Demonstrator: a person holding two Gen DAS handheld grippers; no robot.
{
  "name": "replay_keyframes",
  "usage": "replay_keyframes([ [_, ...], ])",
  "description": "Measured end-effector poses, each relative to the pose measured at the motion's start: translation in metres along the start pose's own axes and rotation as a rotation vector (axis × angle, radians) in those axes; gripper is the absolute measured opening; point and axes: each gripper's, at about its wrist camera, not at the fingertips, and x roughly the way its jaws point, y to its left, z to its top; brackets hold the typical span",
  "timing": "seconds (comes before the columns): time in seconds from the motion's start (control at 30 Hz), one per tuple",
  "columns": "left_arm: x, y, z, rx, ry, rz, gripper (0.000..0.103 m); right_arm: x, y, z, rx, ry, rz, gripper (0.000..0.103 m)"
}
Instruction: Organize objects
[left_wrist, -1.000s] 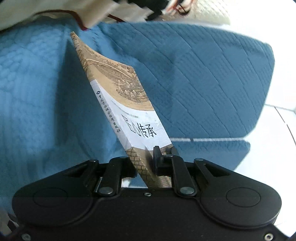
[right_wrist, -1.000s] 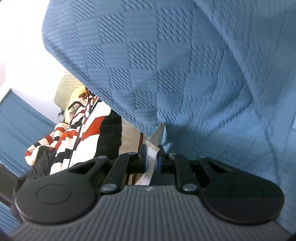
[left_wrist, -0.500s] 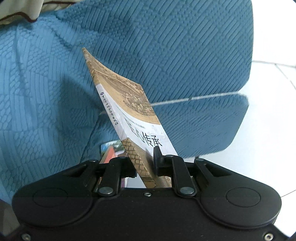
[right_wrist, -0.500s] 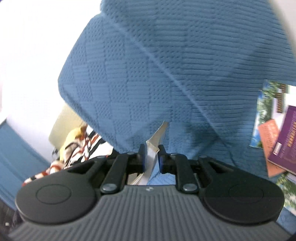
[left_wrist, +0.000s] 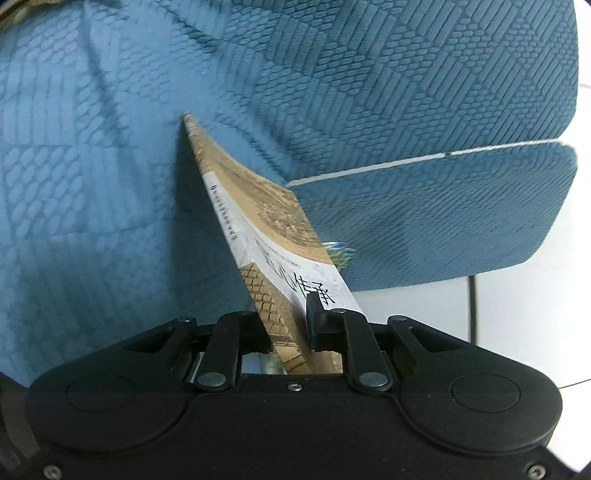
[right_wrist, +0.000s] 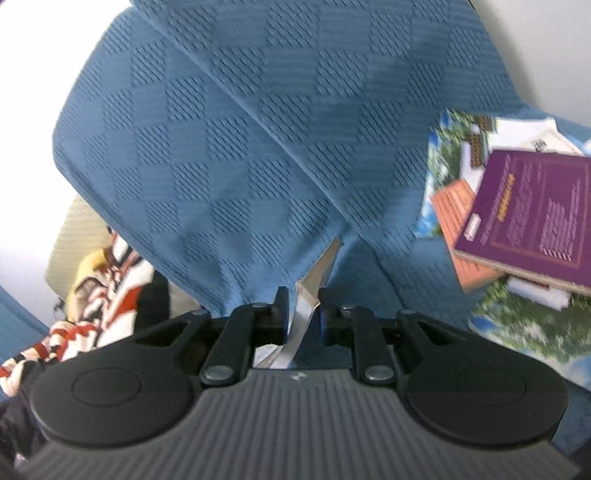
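Observation:
A tan and white book (left_wrist: 258, 221) with black Chinese characters on its cover stands edge-on in my left gripper (left_wrist: 286, 314), which is shut on its lower end. Its far corner points at the blue sofa (left_wrist: 406, 74). My right gripper (right_wrist: 302, 299) is shut on a thin white booklet (right_wrist: 327, 260), seen edge-on against the blue sofa back (right_wrist: 221, 147). To the right on the sofa lies a stack: a purple book (right_wrist: 528, 214) on an orange book (right_wrist: 458, 210) on a large landscape-cover book (right_wrist: 517, 317).
A red, white and black striped garment (right_wrist: 110, 277) lies at the lower left of the right wrist view. White tiled floor (left_wrist: 517, 314) shows past the sofa's seat cushion (left_wrist: 443, 221). A bit of colourful print (left_wrist: 341, 251) peeks out behind the tan book.
Both hands moved while keeping their books. The right view swung so the book stack came in at the right and grew larger. The left view swung along the sofa, and the pale cloth left the top.

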Motion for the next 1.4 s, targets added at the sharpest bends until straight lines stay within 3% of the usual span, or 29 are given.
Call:
replay_keyframes([
  [0.37,-0.003,0.014,-0.023,0.133,0.027,0.232,0.015,0.003,-0.022,-0.054,-0.001,0.157,-0.093,0.018],
  [0.7,0.001,0.014,-0.043,0.228,0.074,0.383,0.019,0.023,-0.042,-0.083,0.004,0.264,-0.157,0.019],
  [0.87,-0.015,0.006,-0.043,0.221,0.072,0.419,0.048,0.021,-0.051,-0.077,0.093,0.291,-0.17,0.027],
  [1.0,-0.031,-0.012,-0.048,0.319,0.016,0.531,0.054,0.017,-0.047,-0.067,0.055,0.35,-0.222,0.027],
  [1.2,-0.052,-0.041,-0.058,0.356,-0.021,0.469,0.055,-0.017,-0.027,-0.047,-0.087,0.32,-0.189,0.027],
  [1.4,-0.07,-0.096,-0.084,0.466,-0.062,0.416,0.054,-0.062,0.012,-0.015,-0.196,0.216,-0.098,0.027],
])
